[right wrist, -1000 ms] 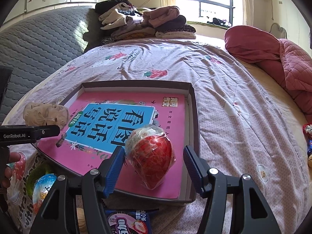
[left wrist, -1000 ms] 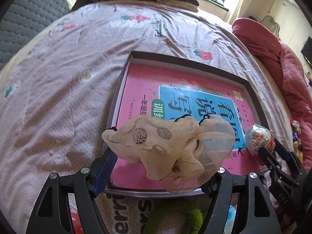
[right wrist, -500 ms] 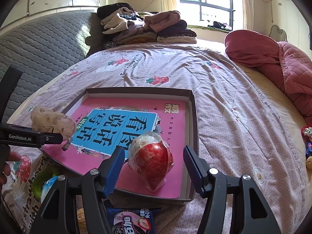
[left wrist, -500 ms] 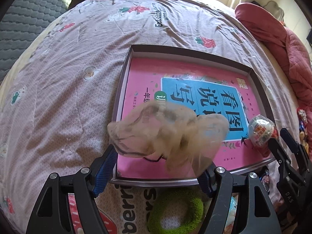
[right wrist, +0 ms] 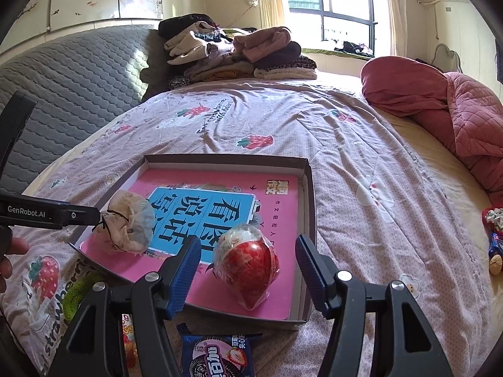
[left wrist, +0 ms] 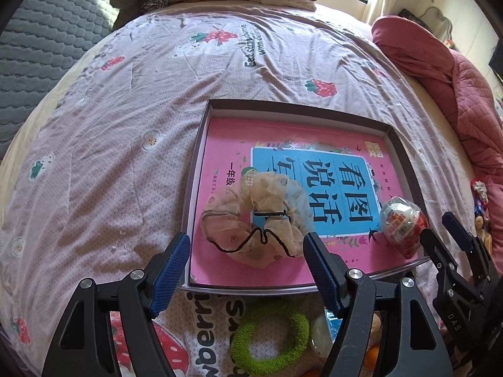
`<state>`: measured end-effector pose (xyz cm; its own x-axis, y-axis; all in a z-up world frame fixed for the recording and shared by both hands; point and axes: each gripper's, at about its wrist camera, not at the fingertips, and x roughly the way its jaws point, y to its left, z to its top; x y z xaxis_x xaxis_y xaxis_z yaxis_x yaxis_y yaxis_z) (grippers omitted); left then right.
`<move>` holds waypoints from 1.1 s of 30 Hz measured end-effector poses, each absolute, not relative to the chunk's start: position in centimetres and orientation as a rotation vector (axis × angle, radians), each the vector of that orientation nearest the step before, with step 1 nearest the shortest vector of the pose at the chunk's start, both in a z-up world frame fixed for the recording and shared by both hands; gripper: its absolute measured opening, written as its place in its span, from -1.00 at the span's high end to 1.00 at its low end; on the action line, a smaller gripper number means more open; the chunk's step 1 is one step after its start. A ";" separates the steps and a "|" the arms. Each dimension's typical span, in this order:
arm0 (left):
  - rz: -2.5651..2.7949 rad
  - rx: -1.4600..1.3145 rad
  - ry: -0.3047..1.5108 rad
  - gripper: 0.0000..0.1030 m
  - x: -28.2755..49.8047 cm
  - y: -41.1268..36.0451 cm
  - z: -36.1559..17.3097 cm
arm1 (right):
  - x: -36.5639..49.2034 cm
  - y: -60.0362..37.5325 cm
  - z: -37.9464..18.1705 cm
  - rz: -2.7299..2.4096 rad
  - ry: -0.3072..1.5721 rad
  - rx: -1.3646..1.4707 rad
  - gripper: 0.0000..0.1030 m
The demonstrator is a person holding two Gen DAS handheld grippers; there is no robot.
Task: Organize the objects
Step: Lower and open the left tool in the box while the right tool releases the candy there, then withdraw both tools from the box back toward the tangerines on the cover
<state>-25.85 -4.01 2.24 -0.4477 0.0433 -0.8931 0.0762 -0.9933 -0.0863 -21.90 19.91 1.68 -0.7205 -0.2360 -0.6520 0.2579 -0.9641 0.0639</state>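
A shallow dark box [left wrist: 192, 194] on the bed holds a pink book [left wrist: 283, 135]. A beige sheer scrunchie [left wrist: 251, 223] lies loose on the book's near left part. My left gripper [left wrist: 245, 251] hovers above it, open, its blue pads apart from the fabric. A red and white wrapped egg toy [right wrist: 248, 267] rests on the book [right wrist: 283, 220] at the box's near right. My right gripper [right wrist: 246, 257] straddles it, open, with a gap on each side. In the right wrist view the scrunchie [right wrist: 129, 223] sits just past the left gripper's fingertip.
A green fluffy hair ring [left wrist: 270, 336] and snack packets lie in front of the box, among them a cookie packet [right wrist: 217, 358]. Folded clothes [right wrist: 232, 53] are piled at the bed's far end, and a red quilt [right wrist: 440, 106] lies right. A hand [right wrist: 8, 260] shows at left.
The scrunchie, hanging between my left fingers a second ago, has dropped onto the book. My left gripper has risen. The right gripper and egg toy have hardly moved.
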 end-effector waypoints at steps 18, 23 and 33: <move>-2.759 1.516 0.209 -0.46 -21.5 -3.1 5.1 | -17.3 19.4 7.0 -2.711 0.118 0.850 -0.20; -2.799 1.478 0.242 -0.46 -19.2 -3.0 5.8 | -15.5 19.0 8.2 -2.715 0.138 0.808 -0.20; -2.839 1.422 0.223 -0.46 -15.5 -2.6 7.3 | -12.5 18.7 9.5 -2.724 0.159 0.751 -0.20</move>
<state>-15.52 -2.60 7.31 -0.6003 0.1000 -0.7935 0.0253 -0.9893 -0.1438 -12.48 18.67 9.45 -0.8144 -0.2661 -0.5157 0.3242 -0.9457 -0.0239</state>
